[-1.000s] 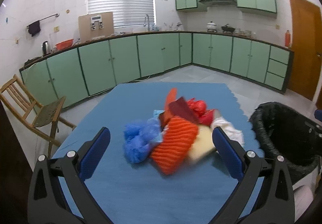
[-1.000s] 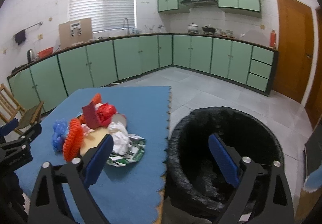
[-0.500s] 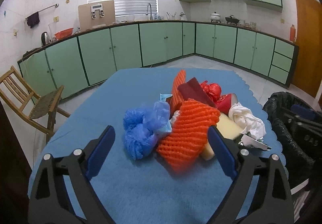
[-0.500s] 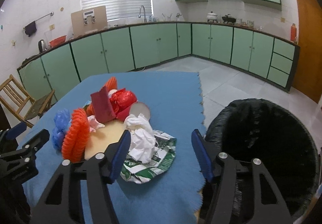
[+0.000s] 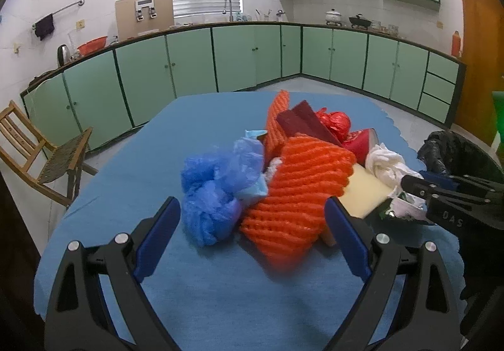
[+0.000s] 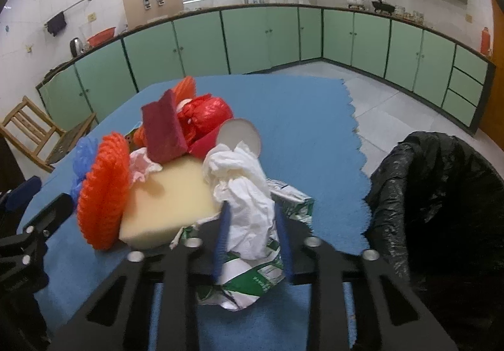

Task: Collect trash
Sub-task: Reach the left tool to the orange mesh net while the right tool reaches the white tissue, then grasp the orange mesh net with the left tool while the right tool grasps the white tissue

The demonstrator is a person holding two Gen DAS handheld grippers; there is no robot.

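Note:
A heap of trash lies on the blue-covered table (image 5: 201, 288): a blue plastic bag (image 5: 214, 190), orange foam netting (image 5: 299, 190), a yellow sponge (image 6: 170, 203), a dark red card (image 6: 162, 127), a red bag (image 6: 204, 114), crumpled white tissue (image 6: 245, 190) and a green-white carton (image 6: 252, 275). My left gripper (image 5: 252, 218) is open, its fingers flanking the blue bag and the netting. My right gripper (image 6: 252, 225) is shut on the white tissue, above the carton. It also shows at the right of the left wrist view (image 5: 447, 196).
A bin lined with a black bag (image 6: 441, 203) stands just off the table's right edge. A wooden folding chair (image 5: 34, 155) stands left of the table. Green kitchen cabinets (image 5: 252, 58) run along the far walls.
My right gripper swung left from over the bin to the heap and closed on the white tissue. My left gripper moved closer to the blue bag and netting, staying open.

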